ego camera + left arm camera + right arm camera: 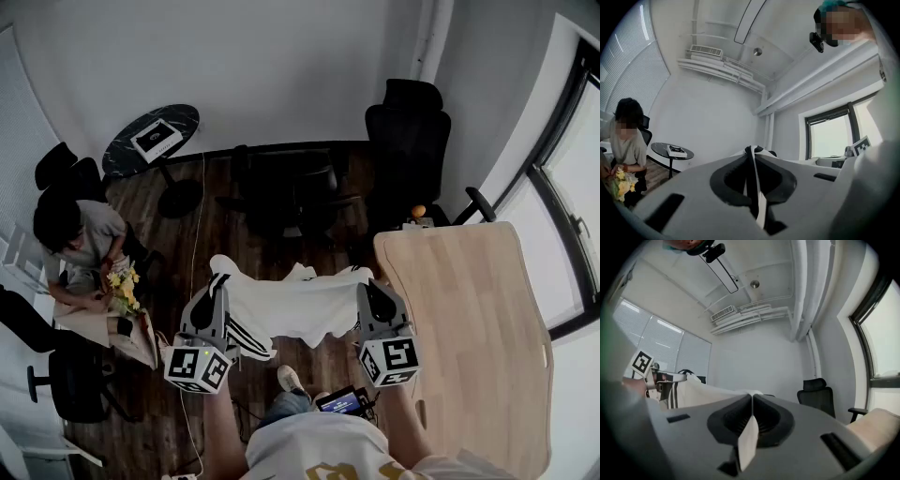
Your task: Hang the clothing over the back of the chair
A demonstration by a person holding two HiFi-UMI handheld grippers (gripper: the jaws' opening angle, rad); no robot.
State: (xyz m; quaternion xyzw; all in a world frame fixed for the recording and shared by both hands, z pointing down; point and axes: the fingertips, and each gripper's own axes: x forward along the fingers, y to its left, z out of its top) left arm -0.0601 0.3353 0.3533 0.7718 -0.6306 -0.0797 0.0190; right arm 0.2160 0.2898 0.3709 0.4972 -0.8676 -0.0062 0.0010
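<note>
While each pair of jaws is pressed shut on its fabric, the white clothing (300, 305) hangs stretched between the left gripper (221, 286) at its left edge and the right gripper (368, 289) at its right edge, well apart from the black chair (408, 131) far right.

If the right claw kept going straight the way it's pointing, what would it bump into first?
Probably the dark chair just ahead, near its right side; the right claw, shut on the white garment, aims slightly left of the tall office chair. Depth is unclear.

Right gripper (751, 398) clamped on white clothing (697, 390).
</note>
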